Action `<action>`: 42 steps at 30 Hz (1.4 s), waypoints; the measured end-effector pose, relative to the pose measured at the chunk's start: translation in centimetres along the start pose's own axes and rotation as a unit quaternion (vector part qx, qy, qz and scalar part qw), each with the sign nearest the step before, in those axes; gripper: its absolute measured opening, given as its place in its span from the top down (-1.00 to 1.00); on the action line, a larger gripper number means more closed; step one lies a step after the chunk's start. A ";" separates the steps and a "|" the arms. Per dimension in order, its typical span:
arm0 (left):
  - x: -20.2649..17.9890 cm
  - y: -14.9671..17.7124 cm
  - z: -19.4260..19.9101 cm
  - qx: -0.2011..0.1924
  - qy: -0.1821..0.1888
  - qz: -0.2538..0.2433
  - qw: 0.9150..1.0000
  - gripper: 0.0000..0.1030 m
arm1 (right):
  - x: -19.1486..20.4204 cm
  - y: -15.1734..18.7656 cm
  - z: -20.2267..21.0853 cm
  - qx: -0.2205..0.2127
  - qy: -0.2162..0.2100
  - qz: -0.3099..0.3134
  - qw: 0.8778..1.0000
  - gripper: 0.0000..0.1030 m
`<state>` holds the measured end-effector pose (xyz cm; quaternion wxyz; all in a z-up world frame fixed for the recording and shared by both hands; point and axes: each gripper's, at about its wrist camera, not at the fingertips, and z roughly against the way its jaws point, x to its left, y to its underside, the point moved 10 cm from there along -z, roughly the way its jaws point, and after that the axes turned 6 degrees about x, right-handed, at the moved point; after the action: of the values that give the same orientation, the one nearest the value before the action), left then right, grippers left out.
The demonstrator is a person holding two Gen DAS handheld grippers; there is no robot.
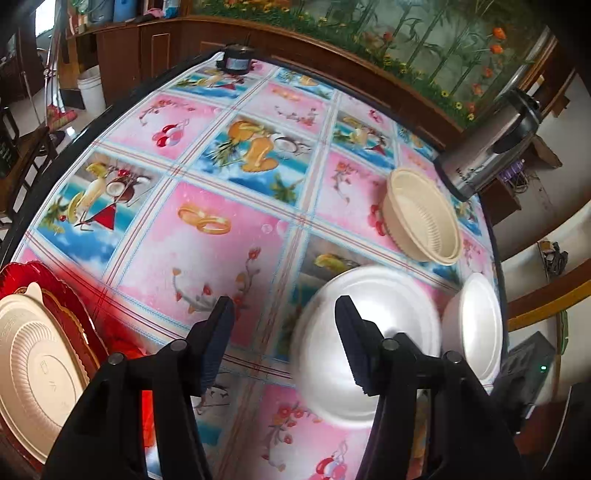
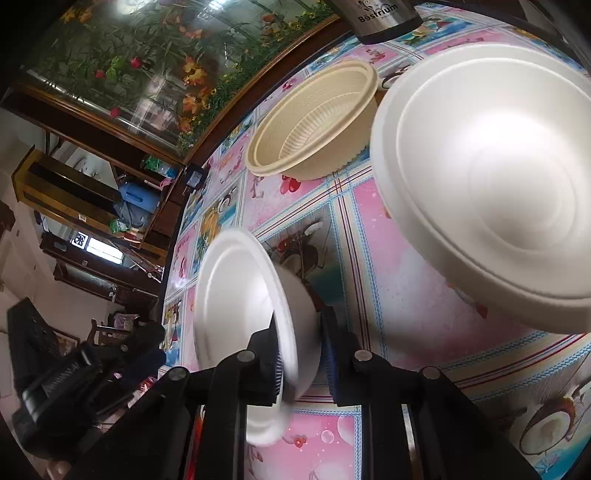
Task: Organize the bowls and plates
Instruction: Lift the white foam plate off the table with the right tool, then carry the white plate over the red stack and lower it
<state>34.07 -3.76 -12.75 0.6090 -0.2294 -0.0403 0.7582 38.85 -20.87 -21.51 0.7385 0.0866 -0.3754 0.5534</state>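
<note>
Right wrist view: the right gripper (image 2: 300, 354) is clamping the rim of a small white foam bowl (image 2: 236, 295), one finger inside the bowl and the other on its outer wall, so the bowl is standing tipped on edge between the fingers. A large white foam bowl (image 2: 491, 177) is sitting just beyond the right-side finger, and a cream ribbed plastic bowl (image 2: 314, 125) is sitting farther ahead of the fingertips, near a steel thermos (image 2: 384, 18) at the table's far edge. In the left wrist view the left gripper (image 1: 284, 343) is hanging half open with nothing between its fingers, over the floral tablecloth (image 1: 221, 236); the large white bowl is lying partly behind its right-side finger, the small one beyond that. Off past its left-side finger a cream ribbed lid or plate (image 1: 33, 354) is resting on a red tray (image 1: 55, 280). Judgement: the bowl-stacking step is in hand, and most of the sorting looks undone. Risks: the thin foam rim is likely crushing or cracking under a pinch this tight; the tipped bowl may be pivoting in a one-edge grip and slipping out; lowering it off-centre into the big bowl could be skidding that light bowl across the slick cloth; the idle left gripper is close enough to be bumping the big bowl.
</note>
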 end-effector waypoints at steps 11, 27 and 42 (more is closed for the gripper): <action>-0.2 2.2 -5.0 0.061 -0.027 -0.014 0.998 -0.12 | 0.5 0.0 -0.7 0.006 0.003 0.008 1.000 0.67; 0.8 3.0 -4.1 0.052 -0.005 -0.005 0.999 0.83 | 0.9 -0.1 0.2 -0.008 -0.016 0.016 1.000 0.74; 0.6 6.1 -1.0 0.027 -0.027 -0.076 0.996 0.83 | 0.8 3.8 2.3 -0.037 -0.038 -0.005 0.999 0.87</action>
<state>28.83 -4.95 -15.88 0.6696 -0.1880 -0.0534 0.7165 34.59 -20.09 -20.48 0.7289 0.0818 -0.4232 0.5319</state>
